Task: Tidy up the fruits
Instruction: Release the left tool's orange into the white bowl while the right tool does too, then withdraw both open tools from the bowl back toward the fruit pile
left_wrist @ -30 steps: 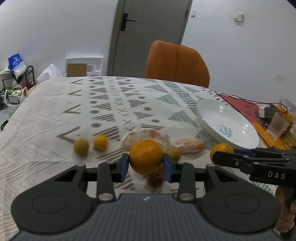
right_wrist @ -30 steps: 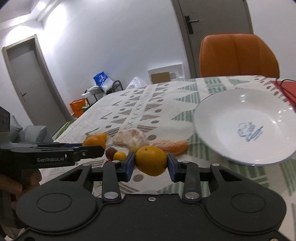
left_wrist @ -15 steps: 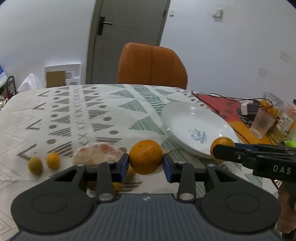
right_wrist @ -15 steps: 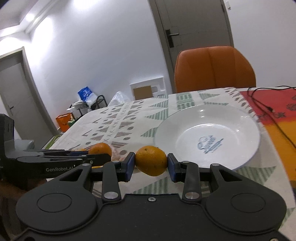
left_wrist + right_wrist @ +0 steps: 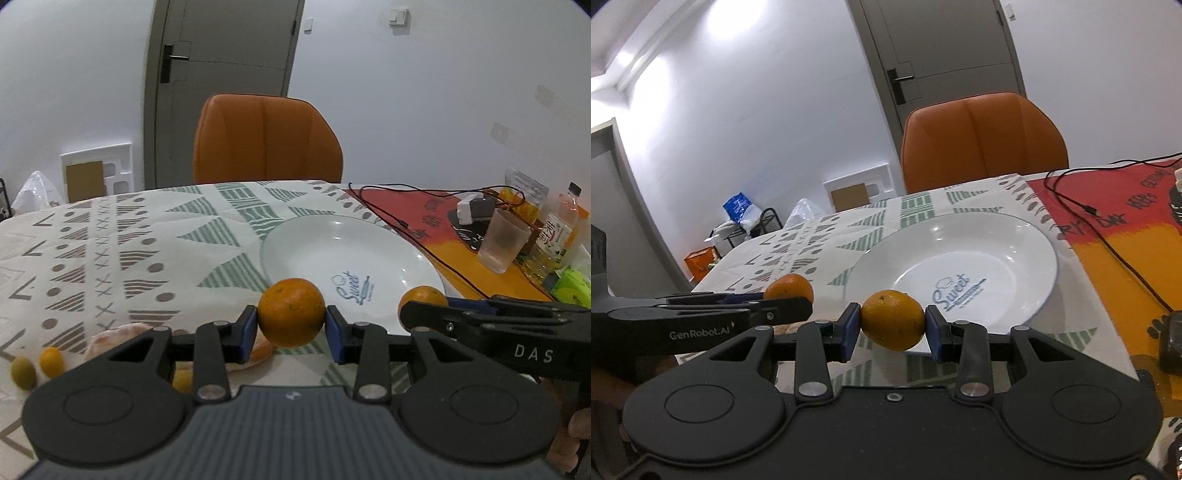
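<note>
My left gripper (image 5: 291, 326) is shut on an orange (image 5: 291, 311), held just before the near rim of the white plate (image 5: 317, 240). My right gripper (image 5: 892, 326) is shut on a second orange (image 5: 892, 325), also above the plate's (image 5: 1015, 240) near rim. In the left wrist view the right gripper's orange (image 5: 422, 297) shows at the right; in the right wrist view the left gripper's orange (image 5: 789, 288) shows at the left. A peeled citrus piece (image 5: 122, 334), a small orange fruit (image 5: 51, 361) and a small greenish one (image 5: 23, 373) lie on the cloth at lower left.
The table wears a patterned cloth (image 5: 129, 240) with a red and orange mat (image 5: 424, 214) at the right. A black cable (image 5: 417, 236) runs beside the plate. A plastic cup (image 5: 502, 242), a bottle (image 5: 554, 232) and packets stand at far right. An orange chair (image 5: 266, 140) is behind the table.
Both grippers have carried their oranges right and forward, from over the loose fruit to the plate's near rim. The loose fruit now lies at the lower left.
</note>
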A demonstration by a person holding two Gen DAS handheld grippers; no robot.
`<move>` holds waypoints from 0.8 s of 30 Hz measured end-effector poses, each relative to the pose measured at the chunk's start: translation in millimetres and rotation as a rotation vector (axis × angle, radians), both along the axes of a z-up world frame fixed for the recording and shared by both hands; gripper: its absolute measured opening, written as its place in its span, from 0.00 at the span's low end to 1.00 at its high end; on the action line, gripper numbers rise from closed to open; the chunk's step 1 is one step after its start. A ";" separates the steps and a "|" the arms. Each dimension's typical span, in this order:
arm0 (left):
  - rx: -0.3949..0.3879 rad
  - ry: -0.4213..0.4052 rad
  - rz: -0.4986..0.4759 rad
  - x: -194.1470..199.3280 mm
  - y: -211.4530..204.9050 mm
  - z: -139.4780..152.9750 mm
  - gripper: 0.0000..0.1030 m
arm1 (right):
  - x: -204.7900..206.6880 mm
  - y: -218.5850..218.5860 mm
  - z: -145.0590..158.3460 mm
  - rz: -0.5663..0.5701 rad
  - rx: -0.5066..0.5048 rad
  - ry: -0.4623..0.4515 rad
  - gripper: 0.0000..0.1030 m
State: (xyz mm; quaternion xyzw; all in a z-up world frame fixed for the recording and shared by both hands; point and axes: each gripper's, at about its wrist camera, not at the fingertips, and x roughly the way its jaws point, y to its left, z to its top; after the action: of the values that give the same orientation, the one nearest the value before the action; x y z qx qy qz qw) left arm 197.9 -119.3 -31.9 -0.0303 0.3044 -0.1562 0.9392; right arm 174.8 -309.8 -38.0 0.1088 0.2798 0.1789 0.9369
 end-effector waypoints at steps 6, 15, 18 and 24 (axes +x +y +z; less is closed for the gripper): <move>0.005 0.000 -0.025 9.7 -15.3 -2.2 0.37 | 7.4 -13.0 -4.1 -0.043 0.010 0.010 0.35; 0.015 0.013 -0.041 24.9 -29.7 -7.9 0.37 | 14.7 -23.5 -12.4 -0.081 0.010 0.024 0.44; 0.016 0.018 -0.048 26.3 -33.2 -8.0 0.37 | 10.7 -26.3 -12.8 -0.088 0.010 0.026 0.44; 0.050 -0.003 -0.037 21.2 -37.8 -5.1 0.48 | 4.6 -29.7 -14.4 -0.089 0.013 0.039 0.49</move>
State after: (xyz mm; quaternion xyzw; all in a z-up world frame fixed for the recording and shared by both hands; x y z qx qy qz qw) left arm 219.1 -157.0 -37.0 -0.0009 0.3075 -0.1659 0.9370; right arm 179.4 -339.5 -52.4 0.1305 0.2916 0.1366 0.9377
